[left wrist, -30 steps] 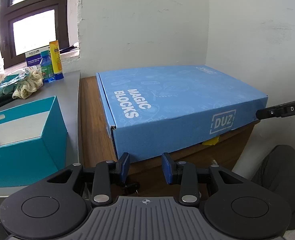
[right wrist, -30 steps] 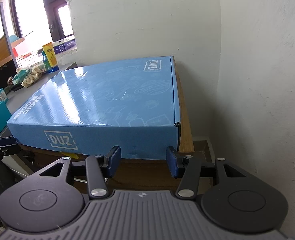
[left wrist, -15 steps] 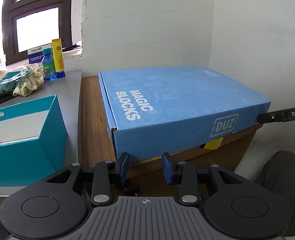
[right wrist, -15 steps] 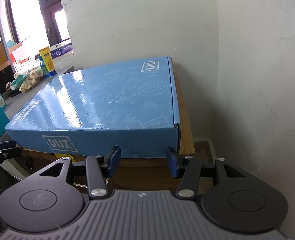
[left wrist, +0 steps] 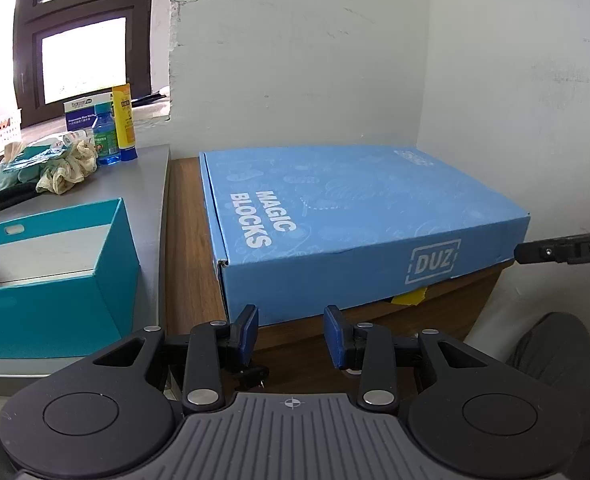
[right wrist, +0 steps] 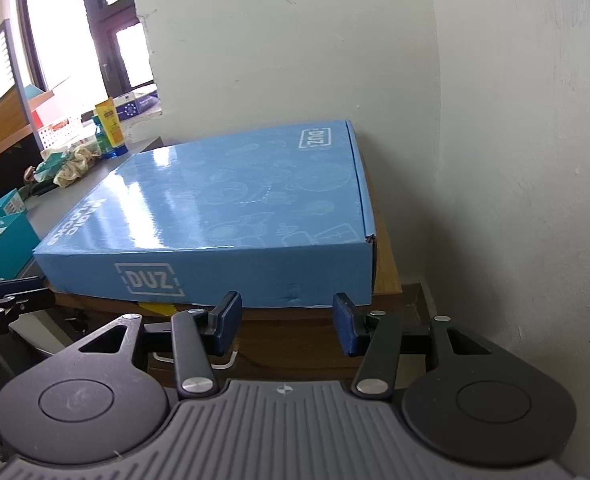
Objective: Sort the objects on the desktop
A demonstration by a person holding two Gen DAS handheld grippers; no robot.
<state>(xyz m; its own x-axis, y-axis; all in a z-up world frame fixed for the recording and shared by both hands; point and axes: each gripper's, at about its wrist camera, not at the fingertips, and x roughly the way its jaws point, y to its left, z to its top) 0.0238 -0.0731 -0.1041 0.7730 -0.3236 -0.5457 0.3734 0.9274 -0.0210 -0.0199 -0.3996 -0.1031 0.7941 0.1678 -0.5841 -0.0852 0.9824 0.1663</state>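
Observation:
A large flat blue "MAGIC BLOCKS" box (left wrist: pixel 347 220) lies closed on a low wooden cabinet (left wrist: pixel 183 264) in the wall corner; it also shows in the right wrist view (right wrist: pixel 235 216). My left gripper (left wrist: pixel 291 334) is open and empty, just in front of the box's near left corner. My right gripper (right wrist: pixel 287 326) is open and empty, in front of the box's near right side. The right gripper's tip shows at the right edge of the left wrist view (left wrist: pixel 567 250).
An open teal box (left wrist: pixel 51 276) stands on the grey desk (left wrist: pixel 135 188) to the left. At the desk's back are a blue bottle (left wrist: pixel 105 138), a yellow tube (left wrist: pixel 124 122) and crumpled cloths (left wrist: pixel 65 168). White walls close the back and right.
Both grippers have drawn back and risen slightly from the blue box. The jaws stay open and the box has not moved.

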